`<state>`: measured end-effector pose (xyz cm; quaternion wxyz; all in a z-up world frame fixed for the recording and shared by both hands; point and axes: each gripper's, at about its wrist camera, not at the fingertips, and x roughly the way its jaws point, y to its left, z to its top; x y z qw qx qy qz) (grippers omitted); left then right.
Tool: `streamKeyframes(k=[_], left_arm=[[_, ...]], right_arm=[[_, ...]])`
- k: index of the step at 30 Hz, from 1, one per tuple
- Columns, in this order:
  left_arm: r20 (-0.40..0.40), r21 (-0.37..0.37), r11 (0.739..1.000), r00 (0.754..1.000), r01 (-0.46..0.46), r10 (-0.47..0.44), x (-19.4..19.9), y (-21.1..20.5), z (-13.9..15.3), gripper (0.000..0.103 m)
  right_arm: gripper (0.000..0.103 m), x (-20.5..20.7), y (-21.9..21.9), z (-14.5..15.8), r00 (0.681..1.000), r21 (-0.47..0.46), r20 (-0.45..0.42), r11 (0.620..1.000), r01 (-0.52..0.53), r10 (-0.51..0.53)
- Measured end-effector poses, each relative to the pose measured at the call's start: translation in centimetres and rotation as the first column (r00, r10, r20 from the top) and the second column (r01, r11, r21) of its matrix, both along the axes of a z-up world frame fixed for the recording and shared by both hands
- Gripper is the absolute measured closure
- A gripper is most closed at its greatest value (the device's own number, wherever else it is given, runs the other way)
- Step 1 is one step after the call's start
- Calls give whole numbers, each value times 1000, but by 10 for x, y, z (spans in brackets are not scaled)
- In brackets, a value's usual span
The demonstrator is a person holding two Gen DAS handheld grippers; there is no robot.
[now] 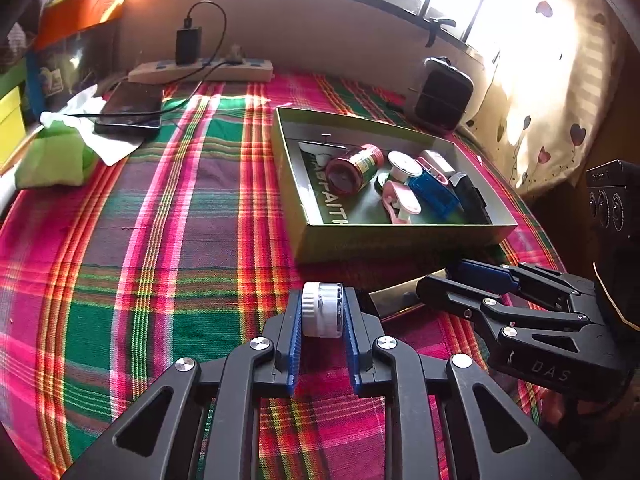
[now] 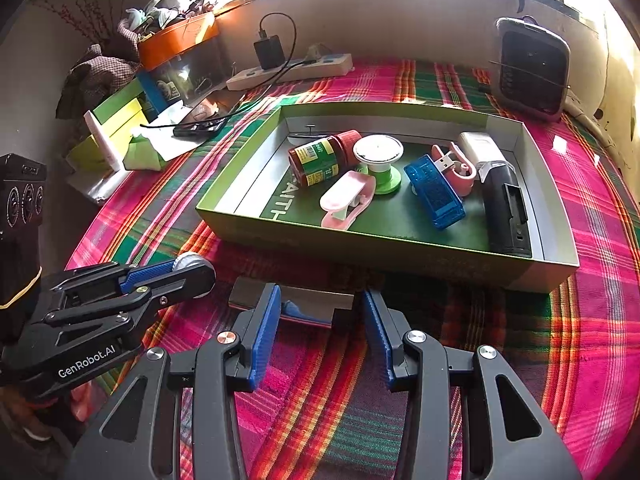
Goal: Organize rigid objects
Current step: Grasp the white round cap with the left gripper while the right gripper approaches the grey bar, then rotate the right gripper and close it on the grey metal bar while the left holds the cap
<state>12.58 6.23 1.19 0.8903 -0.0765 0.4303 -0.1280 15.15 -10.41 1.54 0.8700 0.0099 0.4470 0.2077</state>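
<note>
Left wrist view shows my left claw (image 1: 323,316) clamped on a small white-capped jar (image 1: 322,315), low in the centre of the frame, just above the plaid-covered surface (image 1: 160,240). The green box (image 1: 396,236) sits at the right of the frame, already holding a red tin (image 1: 354,168), a white spool (image 1: 404,164), a pink clip (image 1: 400,200), a blue case (image 1: 434,192) and a black device (image 1: 472,196).

In the right wrist view my right claw (image 2: 318,320) is spread apart at the lower centre, straddling a flat metallic piece (image 2: 308,300) that lies on the cloth just before the box's near wall; I judge it is not yet gripped.

2 risks stand out. The jar is round and smooth, so a tilt on the way to the box could let it slip from the pads. The metallic piece lies flat, so my fingers may scrape the cloth or skid over it. Both claws are near each other and could collide.
</note>
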Motion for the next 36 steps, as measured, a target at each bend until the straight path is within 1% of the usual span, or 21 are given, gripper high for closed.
streamKeyframes(k=[4,9,14,21,25,31,36], left_arm=[[5,9,1000,1000,-15,15,-2,8,1,85],[1,6,999,999,-42,42,-3,19,0,85],[3,1,998,998,-62,62,-4,27,0,85],[-4,0,997,997,-75,75,-4,35,-1,85],[-3,0,996,996,-84,84,-4,40,-1,85],[-10,-3,995,995,-97,97,-4,44,-3,85],[-13,-5,995,995,-100,100,-3,45,-4,85]], right_arm=[[60,1,2,-2,1000,13,-16,1000,-21,21],[60,-6,8,-2,997,36,-28,997,-71,72],[60,-17,19,-2,990,19,-35,990,-137,138],[60,-36,37,-3,969,-2,-40,970,-244,243],[60,-47,45,-3,950,-5,-33,950,-312,312],[60,-49,48,4,957,-84,44,955,-284,288],[60,-38,60,1,947,-97,48,945,-312,318]])
